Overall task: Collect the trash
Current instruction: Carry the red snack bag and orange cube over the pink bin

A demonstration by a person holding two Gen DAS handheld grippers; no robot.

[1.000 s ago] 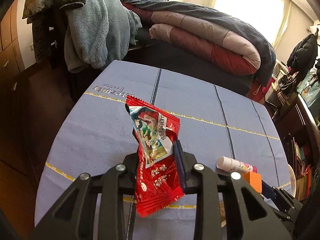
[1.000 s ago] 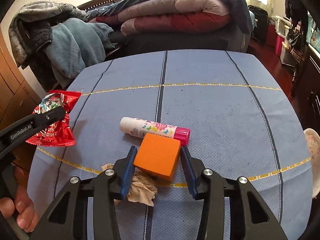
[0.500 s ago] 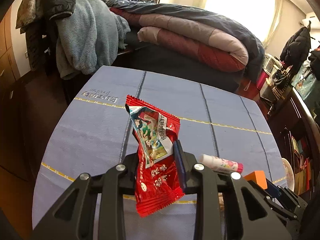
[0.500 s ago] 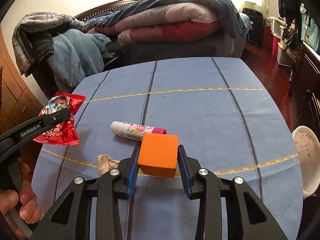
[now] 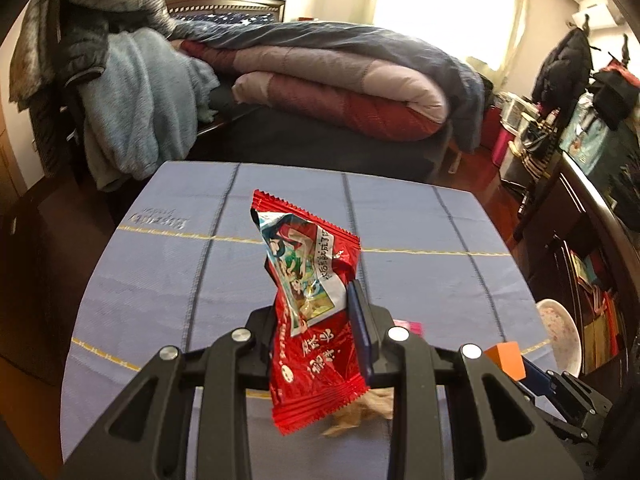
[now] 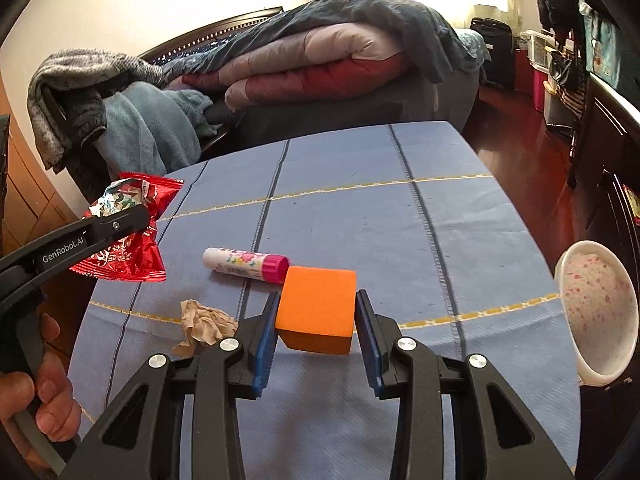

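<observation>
Left gripper (image 5: 316, 316): jaws clamped on the red snack wrapper (image 5: 312, 300), held upright above the blue-clothed worktop (image 5: 160, 272). Right gripper (image 6: 316, 320): jaws closed against both sides of the orange block (image 6: 318, 312), which appears lifted clear of the cloth.

Landmark: orange block. Glue stick (image 6: 244, 264) lies on the cloth just behind the block, pink cap nearest it. Crumpled paper wad (image 6: 204, 322) lies left of the block, close to the right gripper's left finger. White speckled bowl (image 6: 596, 312) sits well to the right of the block, at the worktop's edge. The wrapper hangs well left of the block, near the left edge.

Judgement: both items are in hand; the step is carrying them to a collection point. No bin is in view; the bowl may be the receptacle, but that is uncertain. Keep steady pressure on the wrapper, since crinkly film slips easily. Keep the block level, as its faces look smooth.

Obstacles: the bowl at the edge could be knocked off by a rightward sweep. The wad is still uncollected and light enough to be brushed away. Bed with folded quilts (image 6: 320, 64) stands beyond the worktop, not in the way.
</observation>
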